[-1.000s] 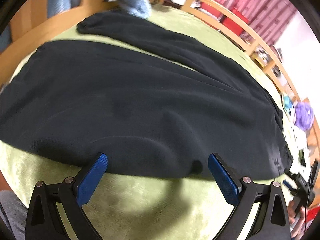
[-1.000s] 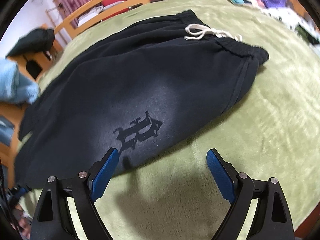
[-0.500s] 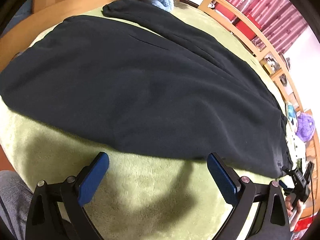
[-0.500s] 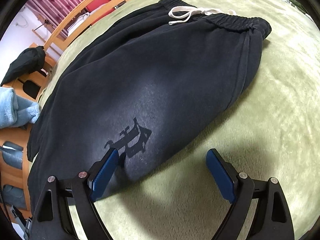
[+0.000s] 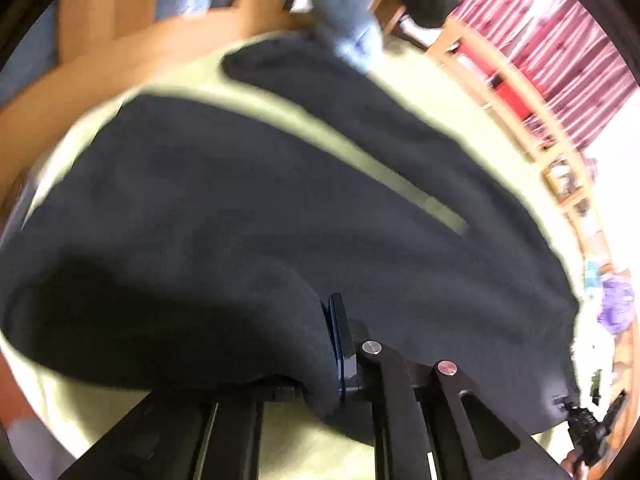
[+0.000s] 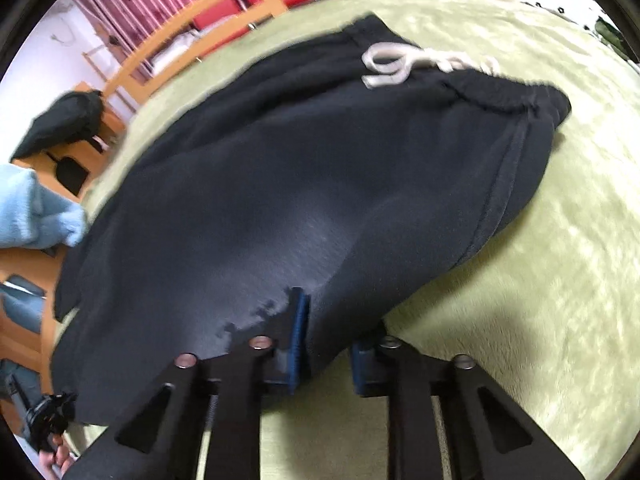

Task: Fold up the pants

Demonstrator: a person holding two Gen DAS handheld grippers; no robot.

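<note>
Black pants [image 5: 248, 208] are lying spread across a green plush blanket [image 6: 560, 280] on a bed with a wooden frame [image 6: 224, 4]. The waistband, with its white drawstring [image 6: 400, 66], is resting toward the blanket's far right side in the right wrist view, while the two legs are stretching away toward the blanket's far left edge, a strip of green showing between them in the left wrist view.

The left gripper [image 5: 334, 344] is clamping its blue-padded fingers together on a raised fold of a pant leg at the blanket's near edge. The right gripper [image 6: 328, 344] is likewise pinching the pants' near edge, cloth bunching between its fingers, beside a dark printed emblem [image 6: 256, 316].

A light blue cloth [image 6: 36, 212] is sitting at the blanket's far left edge. Both views are blurring slightly.
</note>
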